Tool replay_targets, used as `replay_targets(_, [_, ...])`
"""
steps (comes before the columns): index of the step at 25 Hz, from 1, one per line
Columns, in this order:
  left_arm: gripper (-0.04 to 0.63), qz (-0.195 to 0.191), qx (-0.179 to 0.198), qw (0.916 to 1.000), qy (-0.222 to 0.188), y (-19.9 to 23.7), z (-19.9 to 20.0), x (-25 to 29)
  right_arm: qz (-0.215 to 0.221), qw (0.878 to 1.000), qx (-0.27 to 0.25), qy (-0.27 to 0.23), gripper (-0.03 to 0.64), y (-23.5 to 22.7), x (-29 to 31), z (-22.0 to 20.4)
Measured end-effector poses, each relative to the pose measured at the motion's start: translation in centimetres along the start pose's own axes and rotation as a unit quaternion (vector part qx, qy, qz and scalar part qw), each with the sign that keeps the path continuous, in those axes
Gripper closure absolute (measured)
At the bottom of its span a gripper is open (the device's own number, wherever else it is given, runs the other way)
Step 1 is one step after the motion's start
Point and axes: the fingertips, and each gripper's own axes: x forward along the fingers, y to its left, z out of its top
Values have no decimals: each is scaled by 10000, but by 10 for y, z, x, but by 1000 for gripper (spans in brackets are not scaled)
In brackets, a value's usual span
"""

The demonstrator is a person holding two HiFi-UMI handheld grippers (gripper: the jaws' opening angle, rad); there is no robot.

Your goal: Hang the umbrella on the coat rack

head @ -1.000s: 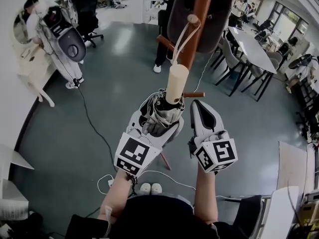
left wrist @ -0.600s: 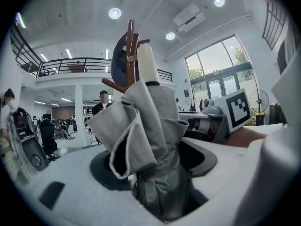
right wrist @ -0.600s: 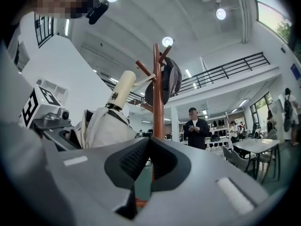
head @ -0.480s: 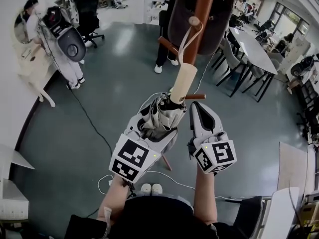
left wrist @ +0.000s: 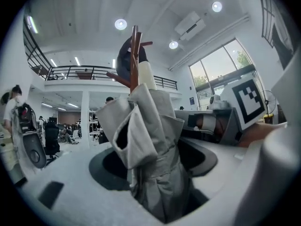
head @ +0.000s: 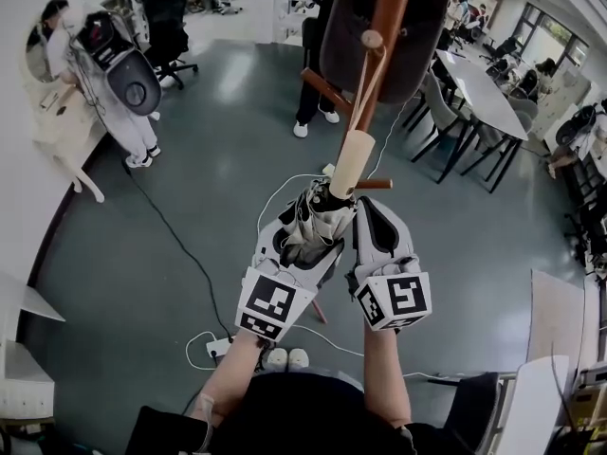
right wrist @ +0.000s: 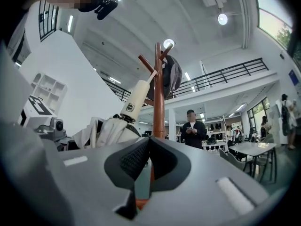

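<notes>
A folded grey umbrella point(head: 316, 224) with a cream handle point(head: 350, 165) stands tilted in my left gripper point(head: 305, 237), which is shut on its fabric. The umbrella's cord strap point(head: 361, 93) runs up from the handle to a peg point(head: 373, 39) of the brown wooden coat rack point(head: 389, 27) and looks looped over it. My right gripper point(head: 372, 218) is close beside the umbrella on its right, shut and holding nothing. In the left gripper view the umbrella point(left wrist: 151, 145) fills the jaws, with the coat rack point(left wrist: 135, 55) behind. The right gripper view shows the handle point(right wrist: 136, 98) left of the rack pole point(right wrist: 159, 95).
A dark bag point(head: 353, 27) hangs on the rack. A person in dark clothes point(right wrist: 193, 128) stands beyond the pole. Tables and chairs point(head: 471, 88) fill the right side, a grey machine point(head: 133, 79) stands at the left, and cables point(head: 180, 245) cross the floor.
Both grippers have drawn closer together and slightly toward me. The left one shifted right with the umbrella, and the handle now tilts more toward the rack pole.
</notes>
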Motion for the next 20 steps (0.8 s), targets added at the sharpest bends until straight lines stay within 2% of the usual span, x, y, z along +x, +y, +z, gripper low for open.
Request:
replay_targets(5, [264,230,-45,9987,-444,1,7,5,-387,9990,91,-198,609,-12,-10,-8])
replay_targets(8, [252,308,-126,9972,-670,-1,12,5,-466,9985,148,-246,609,-17,-16,-10])
replay_targets(14, [253,555,111,9967,-575,-6,12,-15,-477,9983,117,-300,609,-18,-21,-2])
replay_targets(15, [262,643,119,9962,-573,-4,11,-22,-491,9983,100,-303,609,-16,-21,-2])
replay_targets(18, [357,856,43,9939,-697,5,14,-37,-543,9981,57,-294,609,-12,-19,-2])
replay_targets(20, [381,903,46,9934,-702,6,15,-42,-571,9979,43,-288,609,-9,-22,-1])
